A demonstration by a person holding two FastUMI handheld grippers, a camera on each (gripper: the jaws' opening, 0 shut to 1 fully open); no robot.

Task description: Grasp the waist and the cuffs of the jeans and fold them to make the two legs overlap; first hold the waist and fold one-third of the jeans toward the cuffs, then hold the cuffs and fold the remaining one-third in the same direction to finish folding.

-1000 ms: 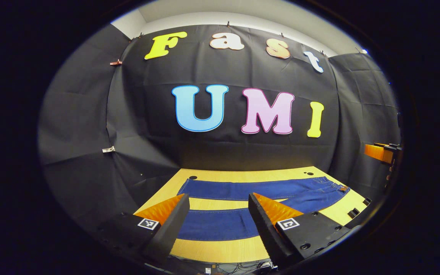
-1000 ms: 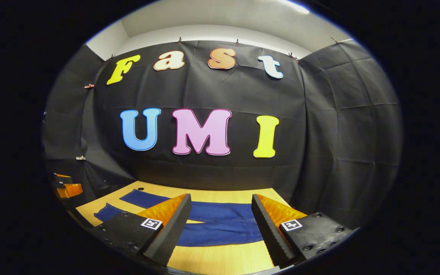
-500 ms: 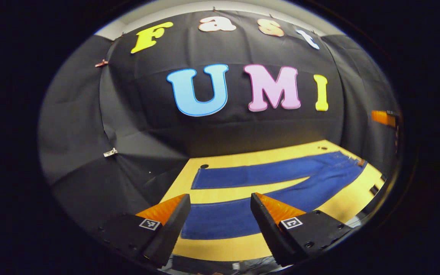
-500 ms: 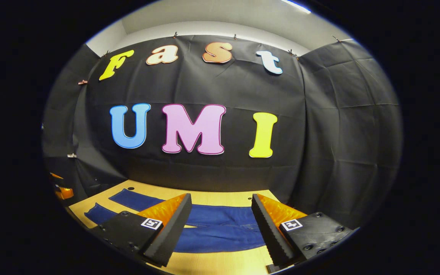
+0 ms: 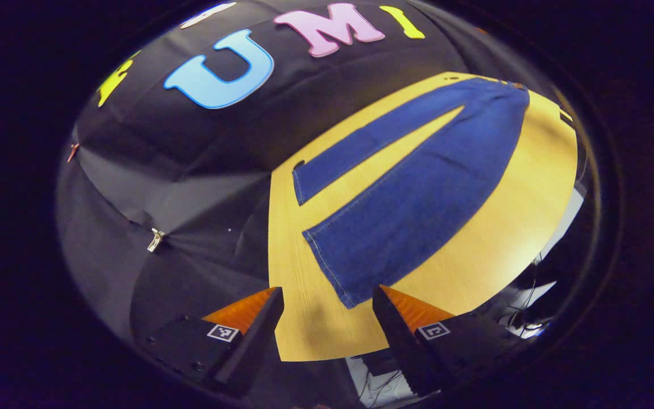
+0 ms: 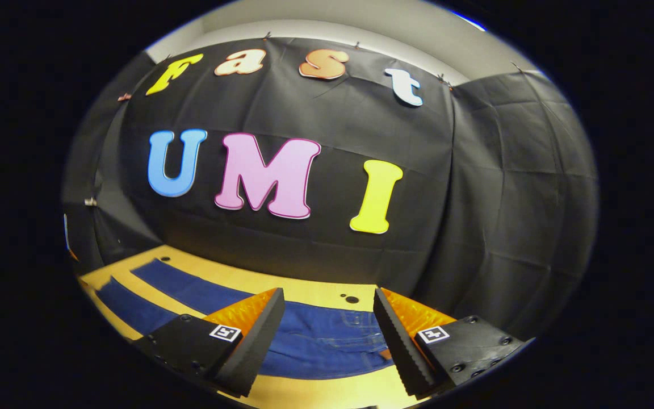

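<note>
Left gripper view: left gripper [image 5: 327, 307] up above table's near-left corner, jaws spread wide, nothing btwn them. Under the gap: bare wood of the table [image 5: 531, 204] plus near cuff [image 5: 335, 267] of the jeans [image 5: 418, 193], cuff corner just ahead of the right-hand finger [image 5: 395, 318]. No contact w/ denim. Jeans lying flat, unfolded, legs splayed in a V: near leg broad, far leg [image 5: 372, 142] narrower, strip of tabletop btwn them. Legs joined at far right, toward waist [image 5: 508, 94]. Small dark hole [image 5: 297, 165] in tabletop beside far cuff. Black cloth wall [image 5: 179, 187] behind and left of table, w/ metal clip [image 5: 155, 241] on a seam. Cables visible below table's near edge.

Right gripper view: right gripper [image 6: 328, 309] low over waist end, jaws likewise wide apart, empty. Waist part of jeans [image 6: 327, 341] seen thru the gap, stitching and a small tan patch near the right-hand finger [image 6: 398, 335]. Touching or not: can't tell. Both legs running off to left along tabletop [image 6: 315, 292], near leg [image 6: 128, 307] and far leg [image 6: 191, 287] apart. Two dark holes [image 6: 351, 299] in the wood behind waist.
</note>
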